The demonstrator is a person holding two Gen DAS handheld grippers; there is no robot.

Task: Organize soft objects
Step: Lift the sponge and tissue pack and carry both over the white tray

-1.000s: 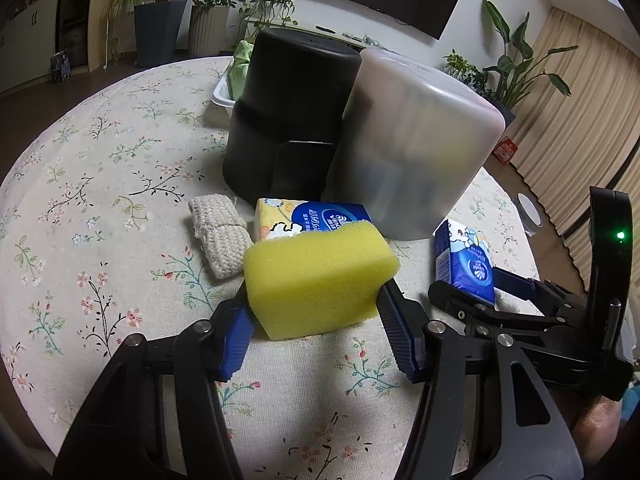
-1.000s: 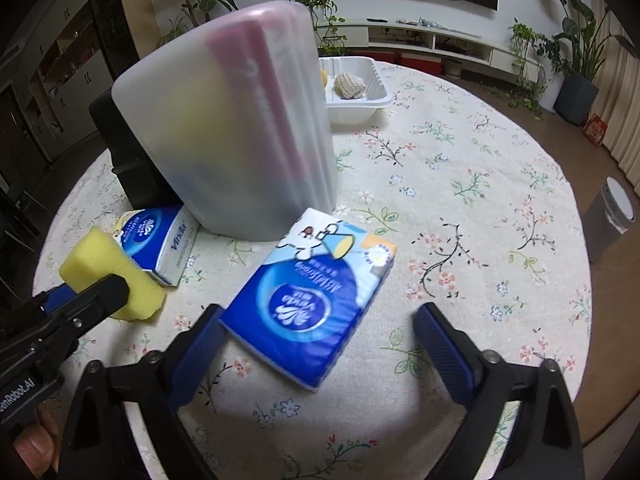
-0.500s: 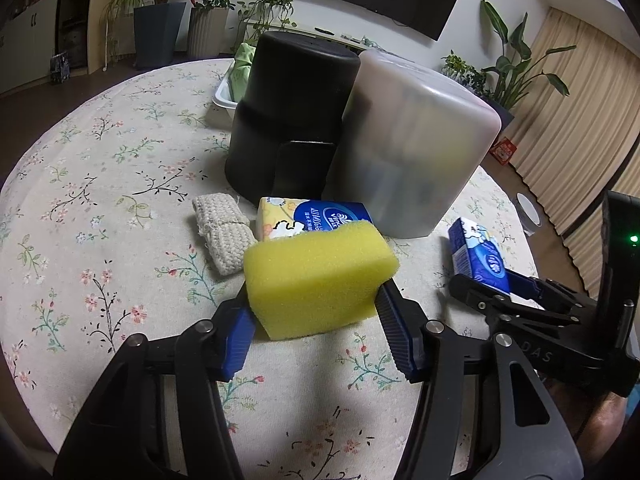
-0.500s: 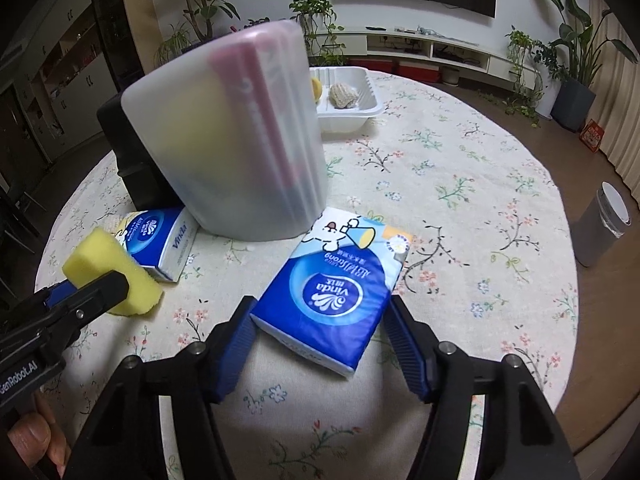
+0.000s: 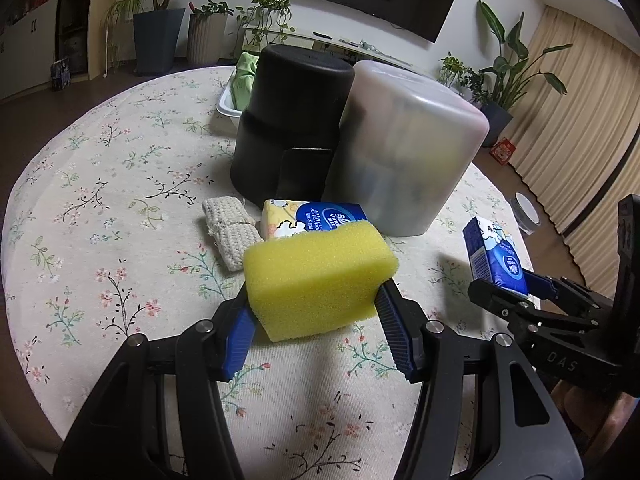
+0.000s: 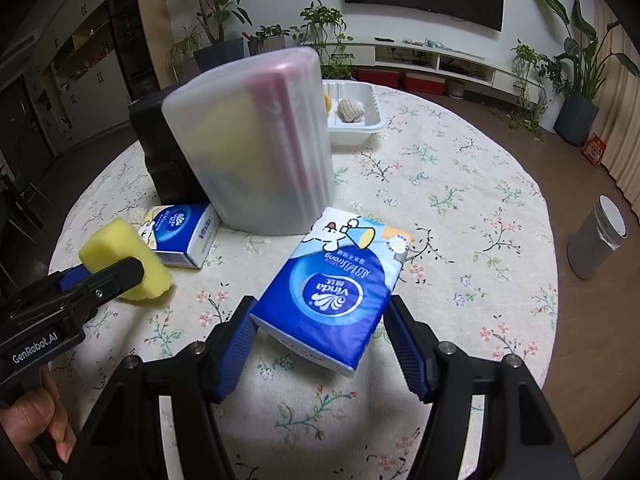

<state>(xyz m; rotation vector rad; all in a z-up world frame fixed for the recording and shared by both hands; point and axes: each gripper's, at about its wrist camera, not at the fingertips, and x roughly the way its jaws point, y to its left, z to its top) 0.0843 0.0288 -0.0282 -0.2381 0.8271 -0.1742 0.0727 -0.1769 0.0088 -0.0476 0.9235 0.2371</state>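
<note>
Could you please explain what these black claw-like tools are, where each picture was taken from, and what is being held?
There is no robot here: a person holds a two-finger gripper in each hand, with a wide-angle camera looking along its fingers. One picture comes from the left gripper, shut on a yellow sponge. The other comes from the right gripper, which has just closed on a blue tissue pack and lifted it off the table. On the floral tablecloth lie a second tissue pack and a knitted cloth, beside a black container, a frosted container and a white tray.
</note>
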